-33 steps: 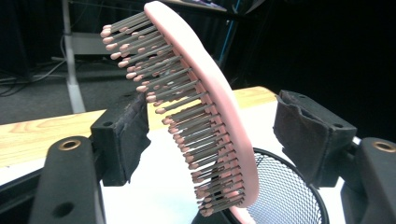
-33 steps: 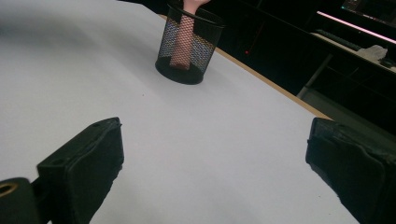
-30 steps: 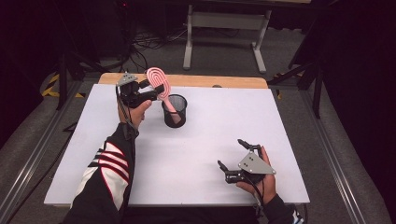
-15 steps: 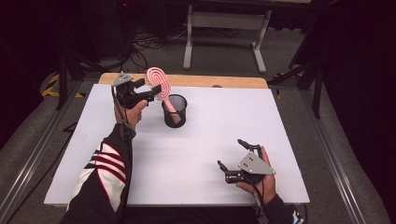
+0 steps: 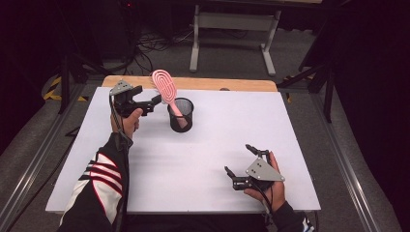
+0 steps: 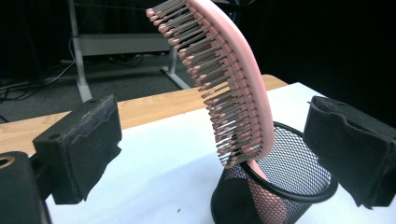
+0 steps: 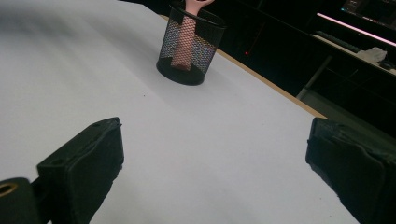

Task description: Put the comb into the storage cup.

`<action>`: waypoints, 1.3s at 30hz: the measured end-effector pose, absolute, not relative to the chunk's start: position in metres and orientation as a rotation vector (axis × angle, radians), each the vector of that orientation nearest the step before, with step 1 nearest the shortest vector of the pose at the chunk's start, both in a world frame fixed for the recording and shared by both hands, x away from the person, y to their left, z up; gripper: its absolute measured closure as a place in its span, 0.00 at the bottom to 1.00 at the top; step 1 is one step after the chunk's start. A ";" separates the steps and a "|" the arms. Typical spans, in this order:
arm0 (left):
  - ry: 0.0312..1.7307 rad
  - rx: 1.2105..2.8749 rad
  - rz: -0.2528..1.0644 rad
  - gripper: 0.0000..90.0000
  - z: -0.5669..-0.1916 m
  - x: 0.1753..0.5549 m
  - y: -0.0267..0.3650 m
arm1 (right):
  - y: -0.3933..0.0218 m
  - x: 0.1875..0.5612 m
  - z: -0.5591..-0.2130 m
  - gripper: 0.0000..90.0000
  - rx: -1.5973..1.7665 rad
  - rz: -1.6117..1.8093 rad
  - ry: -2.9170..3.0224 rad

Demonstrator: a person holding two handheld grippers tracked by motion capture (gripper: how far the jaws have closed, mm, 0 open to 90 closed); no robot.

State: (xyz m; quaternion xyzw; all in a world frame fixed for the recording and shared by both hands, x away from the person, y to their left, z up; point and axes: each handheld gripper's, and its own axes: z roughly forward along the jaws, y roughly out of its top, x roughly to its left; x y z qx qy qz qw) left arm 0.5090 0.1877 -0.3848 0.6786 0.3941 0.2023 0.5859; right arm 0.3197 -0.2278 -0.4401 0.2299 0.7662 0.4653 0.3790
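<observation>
A pink hairbrush [image 5: 164, 87] stands handle-down in a black mesh cup [image 5: 181, 116] at the back of the white table [image 5: 203, 154], its head leaning left. My left gripper [image 5: 153, 104] sits just left of the cup. In the left gripper view its jaws have just been opening, and the brush [image 6: 233, 79] rises between the wide-apart pads [image 6: 79, 144] without touching them, above the cup [image 6: 280, 186]. My right gripper [image 5: 238, 158] rests open near the front right, nothing between its jaws. The right gripper view shows the cup [image 7: 189, 46] far off.
A wooden strip [image 5: 232, 84] runs along the table's far edge. Behind it, on the dark floor, stand a grey metal frame [image 5: 232, 29] and cables. Metal rails [image 5: 29, 164] flank the table on both sides.
My left gripper's jaws have spread apart off the brush head and the hand has drawn slightly left. The brush stays leaning in the cup. The right gripper has not moved.
</observation>
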 end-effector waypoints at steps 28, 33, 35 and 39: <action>0.774 1.699 0.591 0.05 -0.394 0.471 0.190 | -0.227 0.321 -0.441 0.05 0.592 1.181 1.959; 0.749 1.690 0.611 0.05 -0.395 0.461 0.190 | -0.228 0.321 -0.441 0.05 0.595 1.180 1.954; 0.739 1.688 0.621 0.05 -0.395 0.457 0.189 | -0.228 0.321 -0.440 0.05 0.594 1.181 1.952; 0.715 1.691 0.634 0.06 -0.395 0.451 0.187 | -0.228 0.321 -0.440 0.05 0.594 1.184 1.948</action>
